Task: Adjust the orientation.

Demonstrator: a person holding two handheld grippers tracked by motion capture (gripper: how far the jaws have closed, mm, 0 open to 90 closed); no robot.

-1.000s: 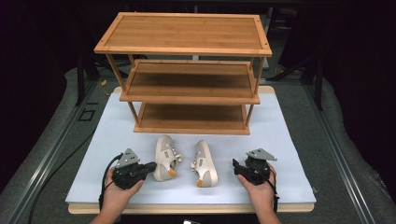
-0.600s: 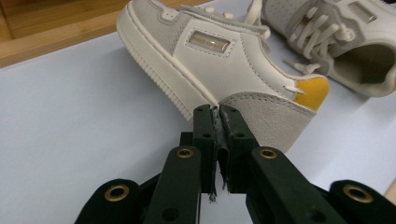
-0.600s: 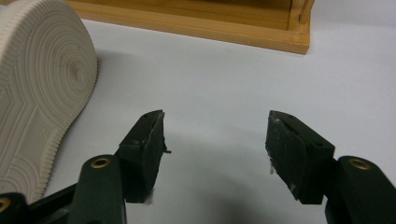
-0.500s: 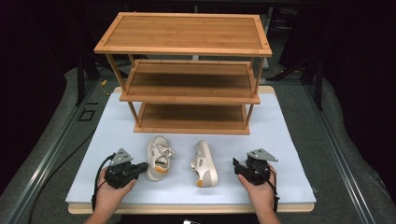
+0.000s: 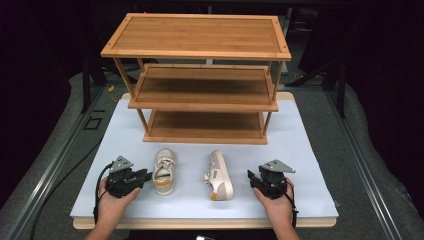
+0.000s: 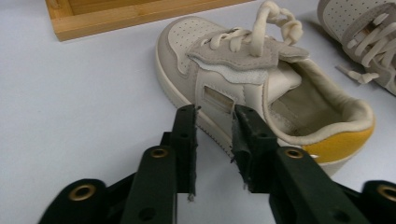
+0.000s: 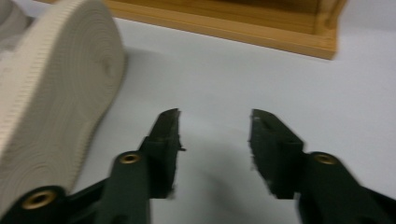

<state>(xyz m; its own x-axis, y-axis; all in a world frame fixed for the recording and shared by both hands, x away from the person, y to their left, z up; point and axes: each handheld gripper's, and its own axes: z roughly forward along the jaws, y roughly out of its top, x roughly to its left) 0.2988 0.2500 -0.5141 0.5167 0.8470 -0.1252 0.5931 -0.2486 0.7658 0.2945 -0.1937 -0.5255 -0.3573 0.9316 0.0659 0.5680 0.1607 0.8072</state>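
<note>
A: Two hand-held grippers, one per hand. Left hand-held gripper [image 5: 146, 175]: jaws apart, just been opening, nothing between them; tips just short of the upright shoe [image 6: 261, 88].

B: Right one?

A: Right hand-held gripper [image 5: 251, 176]: jaws apart but just been closing, bare mat between them. The tipped shoe [image 5: 219, 175] lies on its side just beside it, sole toward it.

B: Where do the shoes sit?

A: Side by side on the pale mat [image 5: 310, 150] covering the desk, in front of the wooden shoe rack [image 5: 200, 100], apart from each other.
</note>
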